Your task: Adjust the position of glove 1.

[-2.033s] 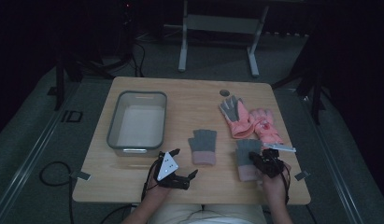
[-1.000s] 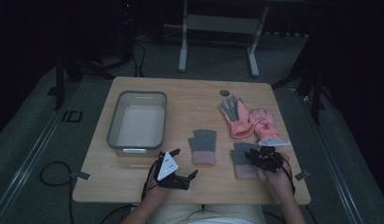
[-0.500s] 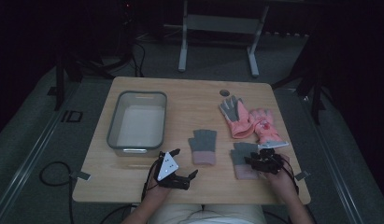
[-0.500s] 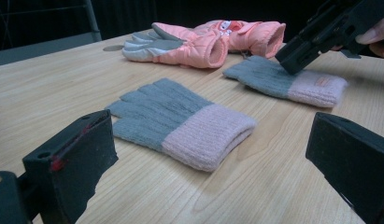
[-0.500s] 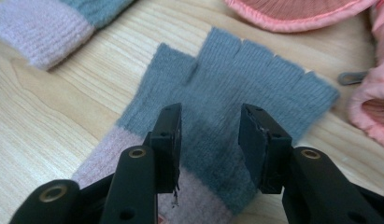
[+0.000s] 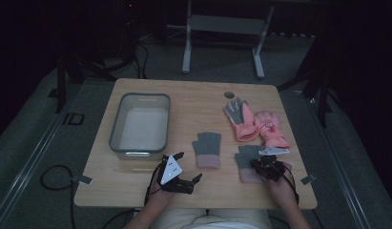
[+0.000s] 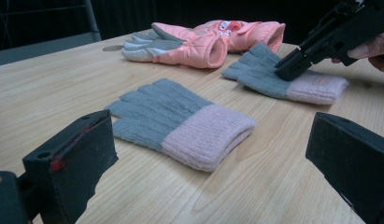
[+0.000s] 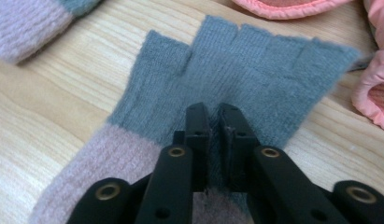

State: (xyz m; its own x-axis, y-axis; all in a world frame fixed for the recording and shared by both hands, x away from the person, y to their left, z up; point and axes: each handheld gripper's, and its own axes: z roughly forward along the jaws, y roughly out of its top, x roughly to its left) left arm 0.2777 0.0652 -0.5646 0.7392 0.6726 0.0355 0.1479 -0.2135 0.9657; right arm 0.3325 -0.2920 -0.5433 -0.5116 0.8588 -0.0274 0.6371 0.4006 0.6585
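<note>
2 knit gloves, right gripper point(image 8: 214, 121) pinching 1 — grey-and-pink glove point(image 8: 236, 79), jaws just closing

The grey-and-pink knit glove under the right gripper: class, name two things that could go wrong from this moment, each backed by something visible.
1. The right gripper has just been closing, its jaws nearly together on a small fold of the knit glove. So little fabric might slip out on lifting.
2. The padded pink gloves lie right beside it, perhaps touching; dragging the glove could disturb them.
</note>
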